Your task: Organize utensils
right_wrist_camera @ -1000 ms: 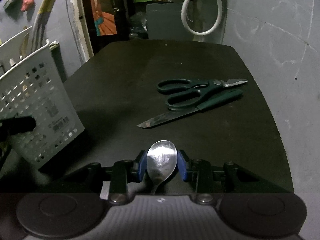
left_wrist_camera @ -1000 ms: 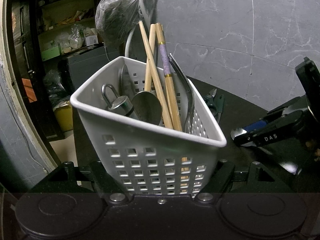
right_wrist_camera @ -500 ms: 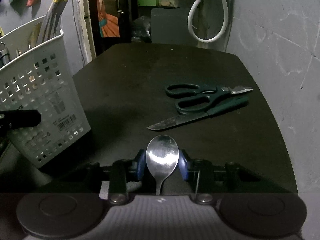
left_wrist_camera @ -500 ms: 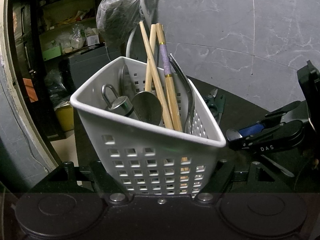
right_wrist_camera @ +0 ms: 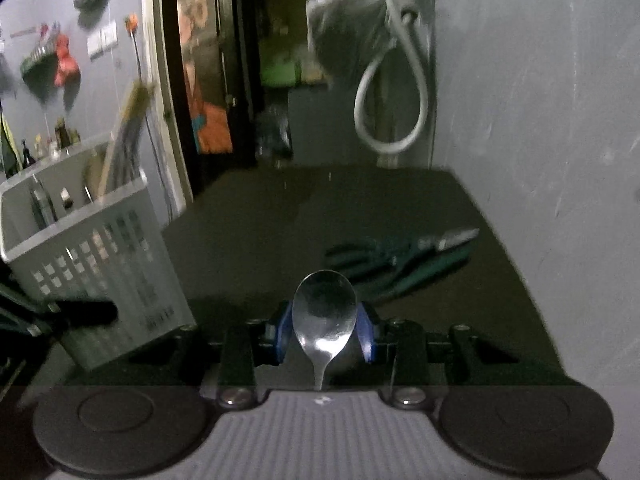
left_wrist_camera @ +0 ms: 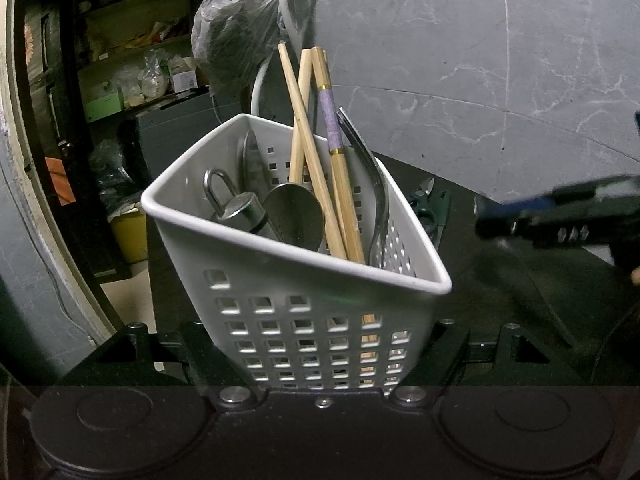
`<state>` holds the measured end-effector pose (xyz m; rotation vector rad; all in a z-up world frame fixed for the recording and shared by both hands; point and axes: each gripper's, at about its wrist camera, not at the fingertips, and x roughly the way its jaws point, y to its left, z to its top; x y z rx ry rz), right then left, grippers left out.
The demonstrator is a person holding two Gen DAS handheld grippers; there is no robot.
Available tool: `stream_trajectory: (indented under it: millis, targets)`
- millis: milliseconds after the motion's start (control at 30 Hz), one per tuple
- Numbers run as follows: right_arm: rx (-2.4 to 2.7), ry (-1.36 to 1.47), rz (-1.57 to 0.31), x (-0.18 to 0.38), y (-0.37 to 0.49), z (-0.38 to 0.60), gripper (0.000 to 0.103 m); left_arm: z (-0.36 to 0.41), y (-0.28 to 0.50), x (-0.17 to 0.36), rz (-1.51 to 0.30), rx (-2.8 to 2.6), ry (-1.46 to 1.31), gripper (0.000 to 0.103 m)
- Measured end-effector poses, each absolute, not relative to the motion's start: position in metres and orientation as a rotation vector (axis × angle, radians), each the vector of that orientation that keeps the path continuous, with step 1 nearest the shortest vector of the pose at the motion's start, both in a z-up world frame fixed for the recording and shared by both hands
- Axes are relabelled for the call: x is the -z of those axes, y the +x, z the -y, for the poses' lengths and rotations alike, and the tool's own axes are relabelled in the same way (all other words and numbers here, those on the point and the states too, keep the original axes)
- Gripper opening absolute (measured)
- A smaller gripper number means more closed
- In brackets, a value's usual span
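Observation:
A white perforated utensil basket [left_wrist_camera: 304, 280] fills the left wrist view, tilted, with my left gripper [left_wrist_camera: 320, 360] shut on its lower part. Inside stand wooden chopsticks [left_wrist_camera: 316, 152], a fork [left_wrist_camera: 376, 200], a spoon bowl [left_wrist_camera: 294, 216] and a metal tool with a loop [left_wrist_camera: 236, 208]. My right gripper [right_wrist_camera: 324, 332] is shut on a steel spoon [right_wrist_camera: 324, 312], bowl pointing forward, above the dark table [right_wrist_camera: 280, 220]. From the right wrist, the basket [right_wrist_camera: 96, 248] stands at the left. The right gripper [left_wrist_camera: 560, 216] also shows blurred right of the basket.
Green-handled scissors [right_wrist_camera: 392, 256] and a knife lie on the table ahead of the spoon, near the grey wall [right_wrist_camera: 540, 120]. A white hose loop [right_wrist_camera: 392, 92] and a dark plastic bag [left_wrist_camera: 236, 36] hang at the back. A doorway with shelves opens beyond the table's far left.
My right gripper has risen and tipped upward with the spoon, so the scissors sit lower in its view and the basket shows more. The left gripper and basket stayed still.

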<state>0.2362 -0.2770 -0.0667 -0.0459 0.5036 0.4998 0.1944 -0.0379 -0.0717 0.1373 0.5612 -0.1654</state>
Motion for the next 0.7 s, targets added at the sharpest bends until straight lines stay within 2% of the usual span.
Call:
stream_trajectory:
  millis: [233, 700]
  targets:
    - [-0.500, -0.034, -0.362, 0.041, 0.227, 0.274, 0.038, 0.038, 0.195, 0.071, -0.561, 0.165, 0.139, 0.078]
    - [-0.499, -0.024, -0.313, 0.031, 0.223, 0.272, 0.039, 0.039, 0.195, 0.071, -0.562, 0.165, 0.139, 0.078]
